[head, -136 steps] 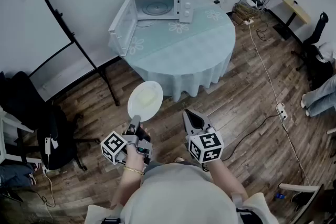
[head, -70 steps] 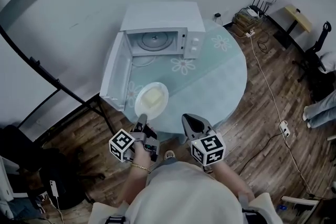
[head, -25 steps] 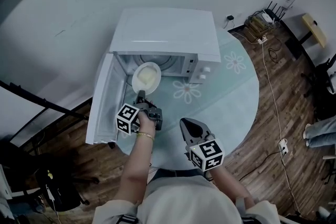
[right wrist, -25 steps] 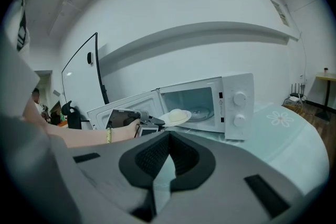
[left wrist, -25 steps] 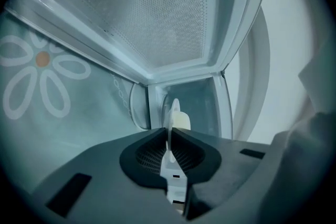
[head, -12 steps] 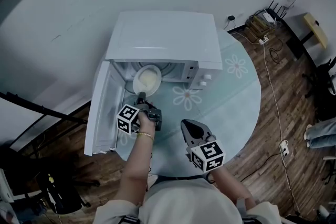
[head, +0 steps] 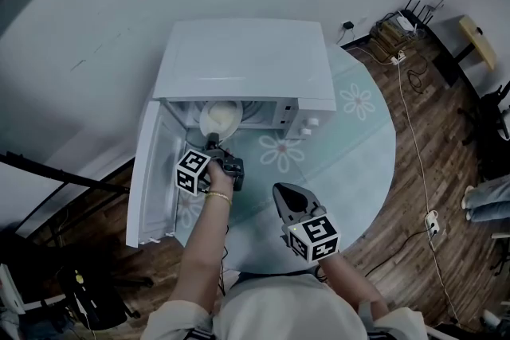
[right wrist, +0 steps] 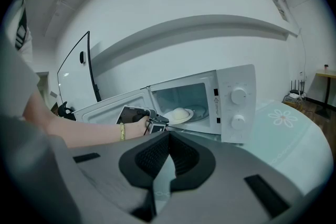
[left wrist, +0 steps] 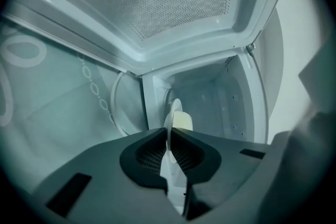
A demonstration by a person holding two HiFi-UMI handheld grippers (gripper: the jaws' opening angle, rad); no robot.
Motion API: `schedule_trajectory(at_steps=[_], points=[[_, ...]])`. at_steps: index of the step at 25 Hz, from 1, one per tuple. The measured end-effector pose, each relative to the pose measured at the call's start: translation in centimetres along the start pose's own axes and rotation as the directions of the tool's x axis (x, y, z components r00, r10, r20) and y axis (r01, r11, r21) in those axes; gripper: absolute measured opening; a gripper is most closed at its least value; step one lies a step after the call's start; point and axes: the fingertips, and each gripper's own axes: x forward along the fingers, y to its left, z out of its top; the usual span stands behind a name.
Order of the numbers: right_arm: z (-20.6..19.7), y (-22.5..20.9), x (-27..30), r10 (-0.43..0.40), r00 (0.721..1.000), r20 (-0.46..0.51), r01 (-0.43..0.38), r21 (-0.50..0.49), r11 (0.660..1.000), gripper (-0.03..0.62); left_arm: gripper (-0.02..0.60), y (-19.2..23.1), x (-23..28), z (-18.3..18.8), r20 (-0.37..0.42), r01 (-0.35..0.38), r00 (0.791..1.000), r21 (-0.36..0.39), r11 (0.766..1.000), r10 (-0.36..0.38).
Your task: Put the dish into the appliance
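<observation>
A white plate point(head: 221, 116) with a pale yellow lump of food on it sits in the mouth of the white microwave point(head: 243, 60), whose door point(head: 150, 171) hangs open to the left. My left gripper point(head: 212, 140) is shut on the plate's near rim. In the left gripper view the plate point(left wrist: 169, 170) runs edge-on between the pads, with the food point(left wrist: 182, 121) just past them and the cavity point(left wrist: 215, 102) beyond. My right gripper point(head: 288, 195) hovers shut and empty over the table, in front of the microwave. The right gripper view shows the plate point(right wrist: 180, 114) level inside the door opening.
The microwave stands on a round table point(head: 355, 151) covered with a pale flower-print cloth. Its knob panel point(right wrist: 237, 105) is on the right side. Cables and a power strip point(head: 433, 216) lie on the wooden floor to the right. A dark stand leg point(head: 64, 179) crosses at left.
I have carried the plate from across the floor up to the table. Over the last second my left gripper has pushed the plate a little deeper into the microwave opening; the right gripper has stayed put.
</observation>
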Motion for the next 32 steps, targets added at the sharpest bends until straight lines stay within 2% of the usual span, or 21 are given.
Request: schedule_trajectory(at_steps=[12, 21, 27, 32], points=[[0.1, -0.9, 0.7, -0.006, 1.0, 0.0, 0.006, 0.015, 1.0, 0.006, 0.034, -0.6, 3.2, -0.2, -0.025, -0.017, 1.0, 0.013, 1.0, 0.018], [0.1, -1.4, 1.1, -0.007, 1.0, 0.001, 0.007, 0.026, 1.0, 0.006, 0.034, -1.3, 5.2, -0.5, -0.047, -0.03, 0.998, 0.064, 0.997, 0.033], [0.2, -1.3, 1.5, -0.003, 1.0, 0.002, 0.003, 0.03, 1.0, 0.006, 0.034, -1.4, 5.5, 0.0, -0.033, -0.043, 0.998, 0.095, 0.995, 0.046], [0.2, -1.0, 1.7, 0.001, 1.0, 0.004, -0.002, 0.029, 1.0, 0.005, 0.034, -1.7, 5.6, 0.1, -0.049, -0.032, 0.998, 0.122, 0.992, 0.038]])
